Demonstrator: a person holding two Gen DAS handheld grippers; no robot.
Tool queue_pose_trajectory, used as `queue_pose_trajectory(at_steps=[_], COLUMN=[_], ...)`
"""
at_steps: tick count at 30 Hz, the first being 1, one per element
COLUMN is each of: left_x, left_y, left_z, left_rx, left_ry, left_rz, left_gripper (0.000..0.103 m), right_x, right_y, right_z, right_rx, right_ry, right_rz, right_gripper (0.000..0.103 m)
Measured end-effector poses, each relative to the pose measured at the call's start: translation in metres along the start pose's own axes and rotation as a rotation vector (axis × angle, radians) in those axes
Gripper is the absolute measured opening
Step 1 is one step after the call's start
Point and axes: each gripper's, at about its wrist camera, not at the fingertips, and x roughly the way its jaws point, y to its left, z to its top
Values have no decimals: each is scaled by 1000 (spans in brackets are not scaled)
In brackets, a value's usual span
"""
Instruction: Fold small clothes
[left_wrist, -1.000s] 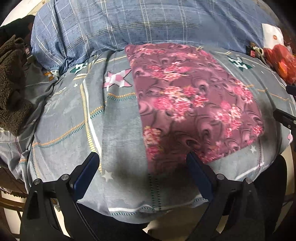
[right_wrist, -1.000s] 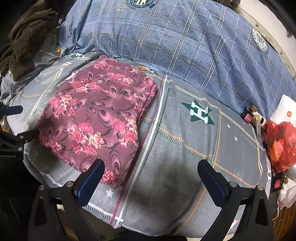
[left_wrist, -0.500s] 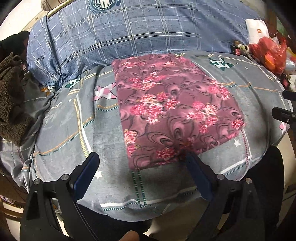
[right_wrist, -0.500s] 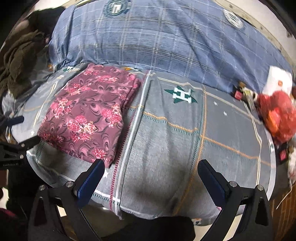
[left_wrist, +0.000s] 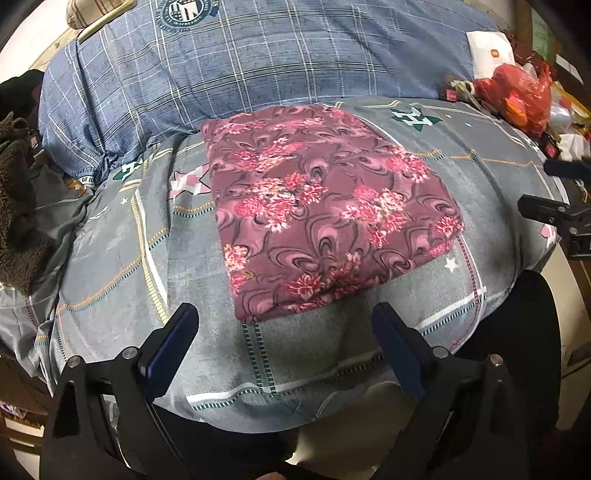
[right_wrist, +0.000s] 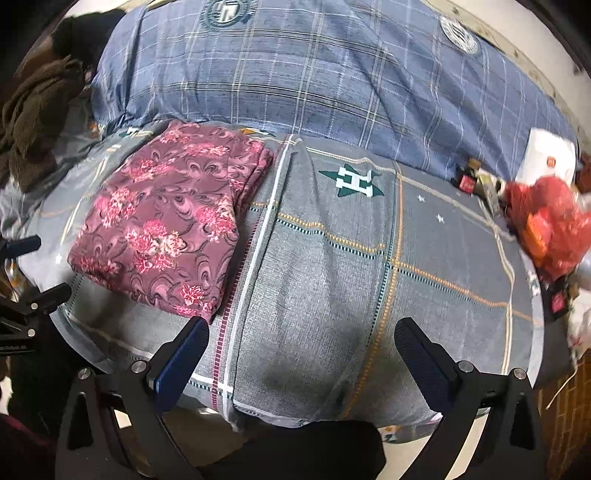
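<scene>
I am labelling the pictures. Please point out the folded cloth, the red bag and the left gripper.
folded cloth (left_wrist: 325, 210), left wrist view, middle of top
red bag (right_wrist: 550, 225), right wrist view, middle
left gripper (left_wrist: 284, 334), left wrist view, midway between fingertips

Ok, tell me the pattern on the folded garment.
The folded garment is maroon with pink flower clusters and dark swirls; it shows best in the left wrist view.
</scene>
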Motion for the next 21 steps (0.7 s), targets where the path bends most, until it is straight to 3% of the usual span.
queue_pose_trajectory(at_steps=[21], left_x=[-3], left_y=[-23], left_z=[-11], left_rx=[42], left_ry=[14], left_rz=[-42], left_gripper=[96], right_x=[6], right_y=[17], right_z=[3], right_rx=[-33], right_ry=[19], right_rz=[15], right_gripper=[101])
